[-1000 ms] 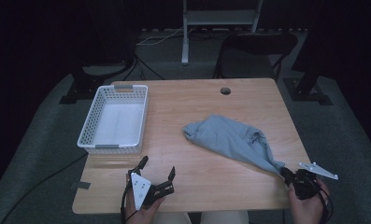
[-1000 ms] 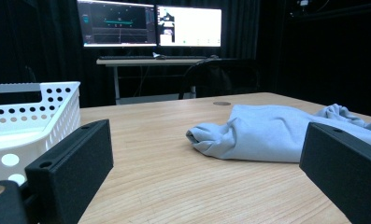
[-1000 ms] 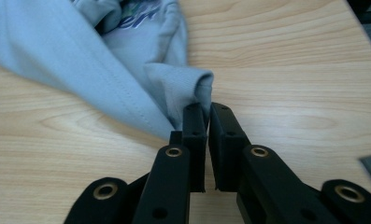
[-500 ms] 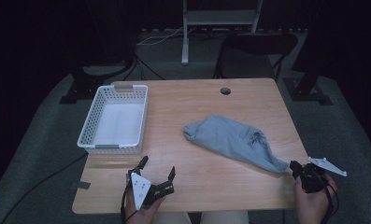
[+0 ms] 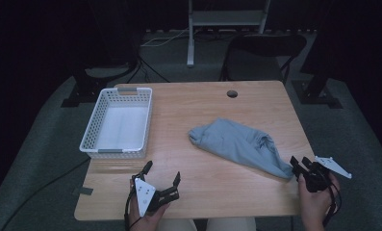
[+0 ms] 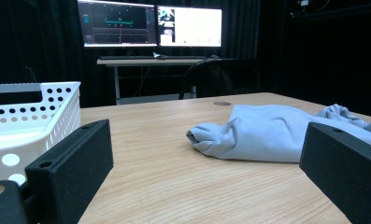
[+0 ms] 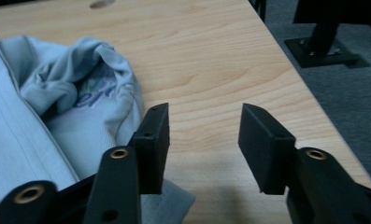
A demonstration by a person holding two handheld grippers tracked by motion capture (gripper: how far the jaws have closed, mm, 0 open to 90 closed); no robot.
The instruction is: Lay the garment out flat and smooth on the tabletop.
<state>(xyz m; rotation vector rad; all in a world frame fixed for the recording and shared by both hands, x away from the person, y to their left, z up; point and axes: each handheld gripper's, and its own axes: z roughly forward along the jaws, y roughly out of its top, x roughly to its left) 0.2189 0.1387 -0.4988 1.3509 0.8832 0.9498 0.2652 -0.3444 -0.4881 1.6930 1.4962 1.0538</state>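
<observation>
A crumpled light-blue cloth (image 5: 236, 144) lies on the right half of the wooden table (image 5: 193, 110), one corner stretched toward the front right. My right gripper (image 5: 299, 161) sits at that corner near the table's right edge. Its jaws have just been opening, and in the right gripper view (image 7: 203, 116) bare wood shows between them while the cloth (image 7: 57, 107) lies beside and under the left jaw. My left gripper (image 5: 163, 171) rests open at the front edge, with the cloth (image 6: 267, 135) well ahead of it and nothing between its jaws.
A white perforated basket (image 5: 114, 153) stands empty on the table's left side and appears in the left gripper view (image 6: 33, 112). A round cable hole (image 5: 232, 93) is at the back. A chair (image 5: 261, 53) stands behind the table. Monitors (image 6: 150, 23) glow beyond.
The right gripper, shut on the cloth's front corner before, has shifted slightly and opened, letting the corner go. The left gripper has stayed still.
</observation>
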